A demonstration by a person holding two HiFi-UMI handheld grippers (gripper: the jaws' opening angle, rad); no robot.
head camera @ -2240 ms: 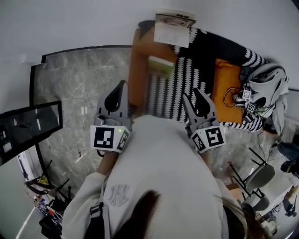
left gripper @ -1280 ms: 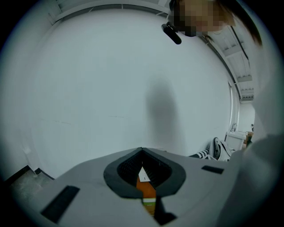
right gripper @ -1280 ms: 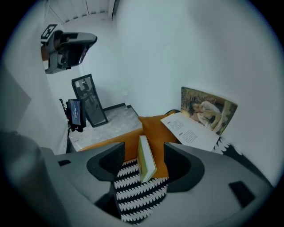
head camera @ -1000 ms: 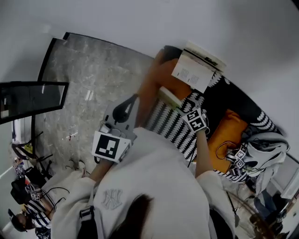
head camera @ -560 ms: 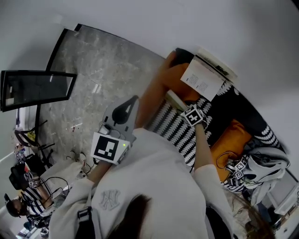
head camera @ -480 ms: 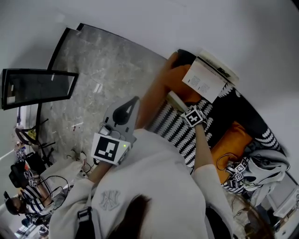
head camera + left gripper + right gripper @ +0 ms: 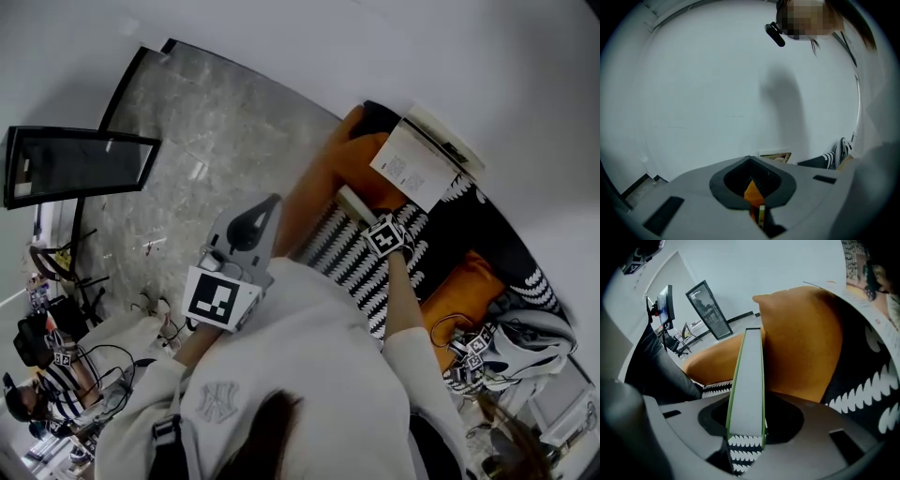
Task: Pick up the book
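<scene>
Right gripper view showed the book (image 7: 749,376) standing on edge on the striped cover (image 7: 876,394), against the near side of the orange cushion (image 7: 801,343). The right gripper (image 7: 747,425) straddled it; its jaws had just been closing and pressed on the 2 green covers. The grasp step looked done. Next would come a straight lift, probably needing a firm hold so the book did not pivot. The left gripper (image 7: 756,211), off to the left, had its jaws nearly together and held nothing.

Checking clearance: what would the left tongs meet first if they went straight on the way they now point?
Most likely the orange cushion, which shows just beyond the tips of the left tongs. Depth is unclear.
</scene>
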